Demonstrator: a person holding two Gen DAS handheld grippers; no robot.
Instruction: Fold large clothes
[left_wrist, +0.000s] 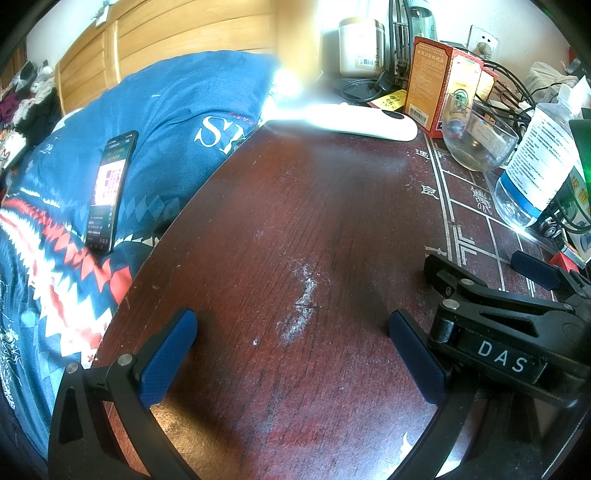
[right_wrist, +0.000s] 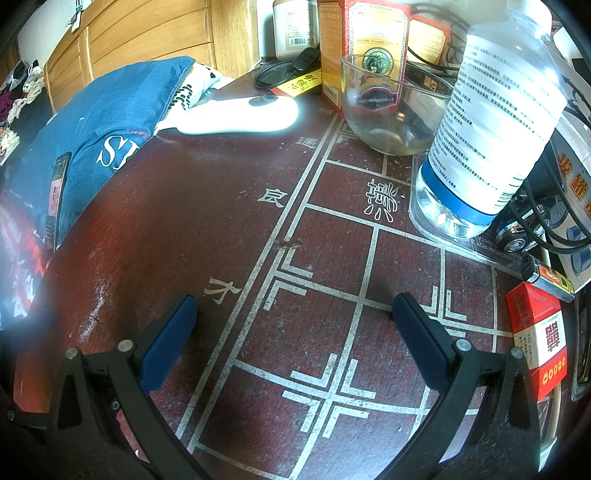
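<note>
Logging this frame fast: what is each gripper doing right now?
Left gripper: open, holding nothing, over the table.
Right gripper: open, holding nothing.

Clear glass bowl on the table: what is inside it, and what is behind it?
The clear glass bowl looks empty. Directly behind stands an orange-and-red printed carton, its lower part seen through the glass. What lies behind the carton is hidden.

left gripper (left_wrist: 291, 354): black frame in a curved fork shape, two flat fingers faced with dark blue textured pads (left_wrist: 168, 363)
left gripper fasteners: round silver pins at the finger pivots, triangular cut-outs in the arms
right gripper (right_wrist: 295, 343): same black frame, dark blue pads (right_wrist: 168, 345), silver pivot pins, small dark screws low on its left arm
right gripper marking: white letters "DAS" on its black body, seen from the left wrist camera
</note>
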